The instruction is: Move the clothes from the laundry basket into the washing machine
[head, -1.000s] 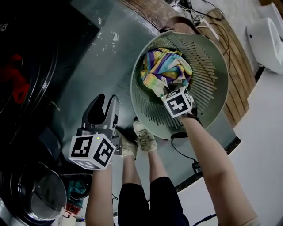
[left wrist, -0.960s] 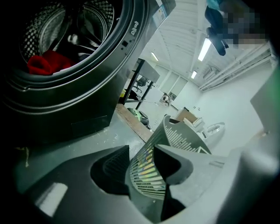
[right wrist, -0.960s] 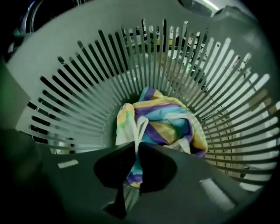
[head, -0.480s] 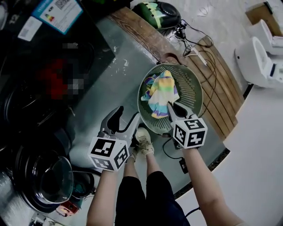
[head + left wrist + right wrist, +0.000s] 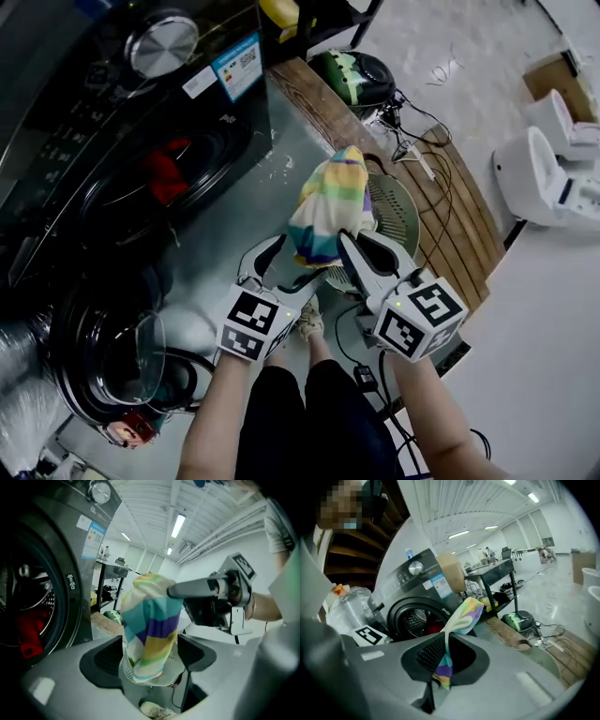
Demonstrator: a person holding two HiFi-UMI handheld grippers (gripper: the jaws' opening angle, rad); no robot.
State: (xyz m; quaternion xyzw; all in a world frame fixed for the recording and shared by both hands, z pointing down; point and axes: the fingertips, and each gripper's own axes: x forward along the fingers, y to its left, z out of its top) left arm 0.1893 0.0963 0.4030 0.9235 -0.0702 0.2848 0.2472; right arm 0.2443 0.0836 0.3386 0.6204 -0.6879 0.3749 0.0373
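Note:
A striped cloth [image 5: 326, 208] in yellow, teal and purple hangs in the air above the green laundry basket [image 5: 396, 212]. My right gripper [image 5: 345, 242] is shut on the striped cloth [image 5: 449, 641], which runs pinched between its jaws. My left gripper [image 5: 275, 258] stands open beside the cloth, and the cloth [image 5: 151, 630] dangles in front of its spread jaws. The black washing machine [image 5: 141, 122] stands at the upper left with its drum open and a red garment [image 5: 167, 174] inside. Its door [image 5: 117, 361] hangs swung out at the lower left.
A wooden board [image 5: 427, 183] lies under the basket with cables [image 5: 422, 141] across it. A white appliance [image 5: 544, 173] stands at the right. A green and black device [image 5: 352, 75] sits beyond the basket. The person's shoes [image 5: 307, 323] are below the grippers.
My right gripper has lifted the striped cloth up out of the basket and carried it left toward the washing machine. The left gripper has risen beside it, still open.

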